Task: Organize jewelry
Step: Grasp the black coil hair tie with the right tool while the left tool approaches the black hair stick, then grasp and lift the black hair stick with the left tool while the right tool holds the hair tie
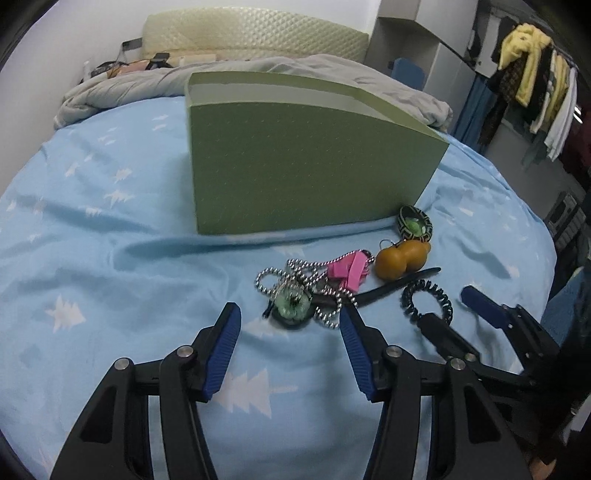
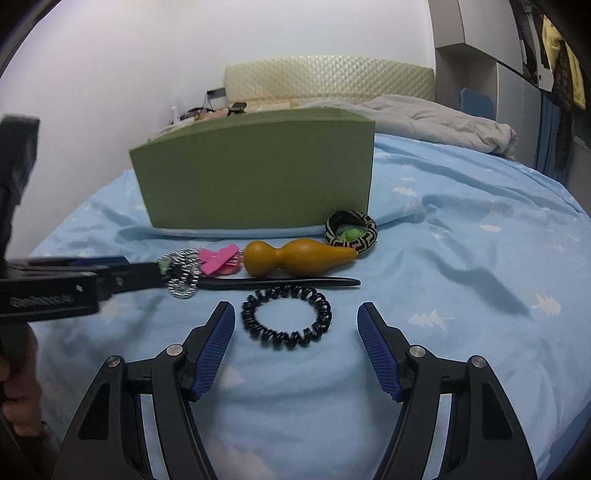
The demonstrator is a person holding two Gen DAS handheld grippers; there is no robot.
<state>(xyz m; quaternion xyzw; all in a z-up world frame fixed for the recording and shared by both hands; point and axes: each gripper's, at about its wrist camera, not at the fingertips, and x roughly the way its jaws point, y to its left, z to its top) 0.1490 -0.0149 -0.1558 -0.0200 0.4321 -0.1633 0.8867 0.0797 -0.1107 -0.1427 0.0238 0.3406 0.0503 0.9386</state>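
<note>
A pile of jewelry lies on the blue bedsheet (image 1: pixel 110 240) in front of a green box (image 1: pixel 295 155). My left gripper (image 1: pixel 290 317) is open low over a green round pendant (image 1: pixel 291 304) on a silver bead chain (image 1: pixel 269 280); the pendant sits between the fingertips, untouched. My right gripper (image 2: pixel 295 310) is open around a black coil hair tie (image 2: pixel 286 317) that lies flat between its blue pads (image 2: pixel 218 332), apart from them. Beyond lie a black hair stick (image 2: pixel 295 283), an orange gourd (image 2: pixel 288 258), a pink clip (image 2: pixel 218 260) and a woven bangle (image 2: pixel 351 230).
The green box (image 2: pixel 255 173) stands upright just behind the pile. A grey blanket (image 1: pixel 295 70) and a cream headboard (image 1: pixel 251 33) are at the far end. Clothes (image 1: pixel 532 81) hang at the right. My left gripper (image 2: pixel 147 271) reaches in from the left of the right wrist view.
</note>
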